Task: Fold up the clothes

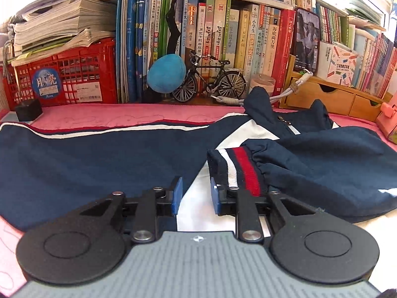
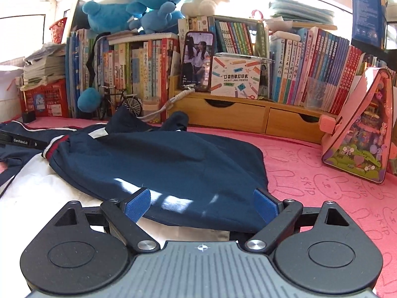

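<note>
A navy jacket [image 1: 99, 159] with white panels and red-and-white trim lies spread on the pink cloth [image 1: 99, 118]. Its right sleeve [image 2: 173, 164] is folded across the body. The striped cuff [image 1: 238, 168] rests just beyond my left gripper's right fingertip. My left gripper [image 1: 196, 196] is open over the white front panel [image 1: 198, 213], with nothing between its blue pads. In the right wrist view my right gripper [image 2: 201, 206] is wide open at the near edge of the folded sleeve, with the navy fabric lying between its fingers. The left gripper's black body [image 2: 17, 140] shows at the far left.
Rows of books [image 1: 223, 32] line the back. In front of them are a red crate [image 1: 64, 74], a model bicycle [image 1: 211, 79], a propped phone [image 2: 197, 60] and a wooden drawer unit [image 2: 238, 114]. A pink triangular box [image 2: 362, 134] stands at the right on the pink cloth [image 2: 322, 186].
</note>
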